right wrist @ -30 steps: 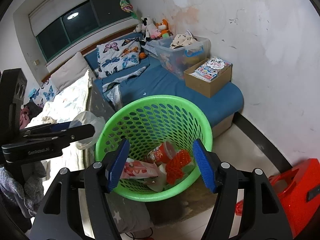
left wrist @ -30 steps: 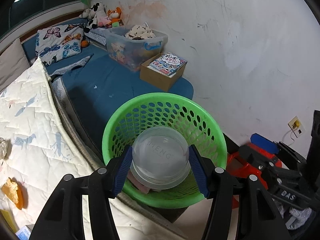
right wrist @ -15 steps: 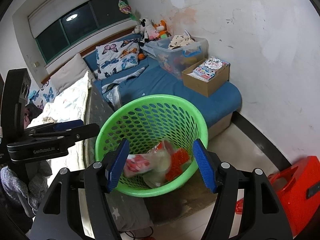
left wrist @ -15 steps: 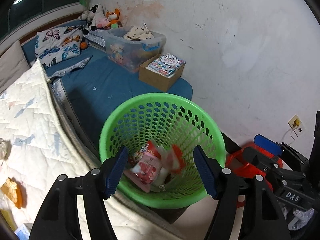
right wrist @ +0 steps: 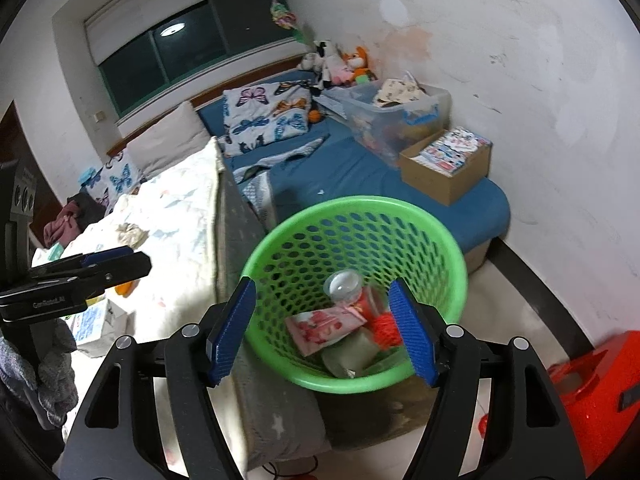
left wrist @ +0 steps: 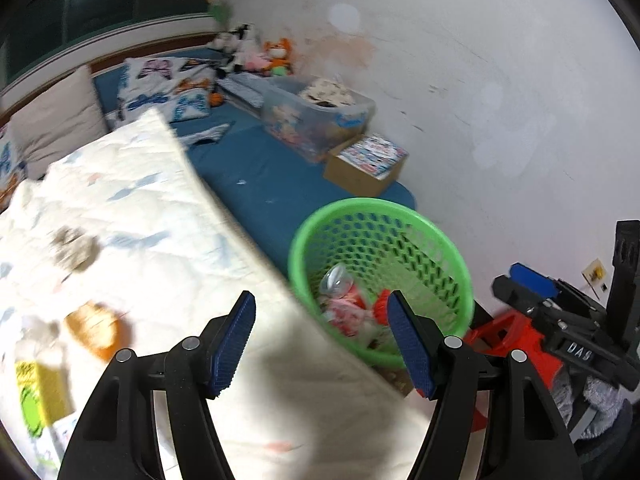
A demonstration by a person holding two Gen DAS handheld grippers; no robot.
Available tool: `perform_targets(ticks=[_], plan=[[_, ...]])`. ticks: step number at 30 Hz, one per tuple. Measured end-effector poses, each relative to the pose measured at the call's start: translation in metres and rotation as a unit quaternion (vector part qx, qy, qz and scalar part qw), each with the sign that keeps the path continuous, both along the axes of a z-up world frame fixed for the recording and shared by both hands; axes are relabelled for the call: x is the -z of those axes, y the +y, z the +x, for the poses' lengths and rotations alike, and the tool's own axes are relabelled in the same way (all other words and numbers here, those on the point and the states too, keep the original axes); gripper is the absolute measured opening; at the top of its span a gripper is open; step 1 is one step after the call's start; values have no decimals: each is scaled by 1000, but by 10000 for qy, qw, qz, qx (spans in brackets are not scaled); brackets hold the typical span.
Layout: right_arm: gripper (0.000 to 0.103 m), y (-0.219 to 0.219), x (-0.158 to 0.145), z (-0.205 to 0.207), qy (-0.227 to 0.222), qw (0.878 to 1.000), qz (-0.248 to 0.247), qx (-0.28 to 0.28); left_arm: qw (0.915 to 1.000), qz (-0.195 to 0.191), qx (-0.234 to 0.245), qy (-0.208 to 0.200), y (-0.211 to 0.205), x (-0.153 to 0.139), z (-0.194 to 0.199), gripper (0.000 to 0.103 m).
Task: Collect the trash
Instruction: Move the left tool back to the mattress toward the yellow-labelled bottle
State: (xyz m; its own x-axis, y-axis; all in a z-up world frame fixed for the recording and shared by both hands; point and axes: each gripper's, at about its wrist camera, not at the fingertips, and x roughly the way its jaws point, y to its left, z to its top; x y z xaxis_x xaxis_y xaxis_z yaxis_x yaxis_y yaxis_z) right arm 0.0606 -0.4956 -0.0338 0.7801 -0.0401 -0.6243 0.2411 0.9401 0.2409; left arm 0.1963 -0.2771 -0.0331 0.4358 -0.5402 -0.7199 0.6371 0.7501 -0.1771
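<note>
Basket [right wrist: 456, 256] beside bed [right wrist: 360, 168], clear cup [right wrist: 344, 285] inside; left gripper [left wrist: 320, 340] jaws wide, empty; right gripper [right wrist: 322, 330] jaws opening, empty.

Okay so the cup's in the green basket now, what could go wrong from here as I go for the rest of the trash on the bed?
1. The green basket stands at the bed's edge; a swing of the right gripper, whose jaws are opening, empty, just above it, could tip it.
2. The orange scrap and yellow carton lie on the soft white quilt; the left gripper, open and empty, might pinch fabric along with them.
3. The left view is blurred, so aiming now could miss.
</note>
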Motion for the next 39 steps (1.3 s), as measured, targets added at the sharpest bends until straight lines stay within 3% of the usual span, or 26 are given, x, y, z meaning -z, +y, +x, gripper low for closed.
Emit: perform_targets(ticks=[7,13,17,20,29,39], plan=[[70,32,-5,16,-27,9994,-61,-354,9972,58,-741,-88,75,-5,8,66],[70,67,-5,33,1,9970,-95,-765,9862,313,-1611,-223,141,-6,31,66],[70,91,-5,43,41,9943,-107,-1062,9750,442,-2176,-116,184,0,52,66],[70,107,-5,50,53,9921,-157,-1240,9696,560,-2381,66,208,11,63,72],[71,143,-1,68,168,9848,-267,-1707,9658,632,-2432,642,231,41,80,72],[71,162,11,83,350,9789,-308,-1988,9687,938,-2189,704,218,53,89,72]])
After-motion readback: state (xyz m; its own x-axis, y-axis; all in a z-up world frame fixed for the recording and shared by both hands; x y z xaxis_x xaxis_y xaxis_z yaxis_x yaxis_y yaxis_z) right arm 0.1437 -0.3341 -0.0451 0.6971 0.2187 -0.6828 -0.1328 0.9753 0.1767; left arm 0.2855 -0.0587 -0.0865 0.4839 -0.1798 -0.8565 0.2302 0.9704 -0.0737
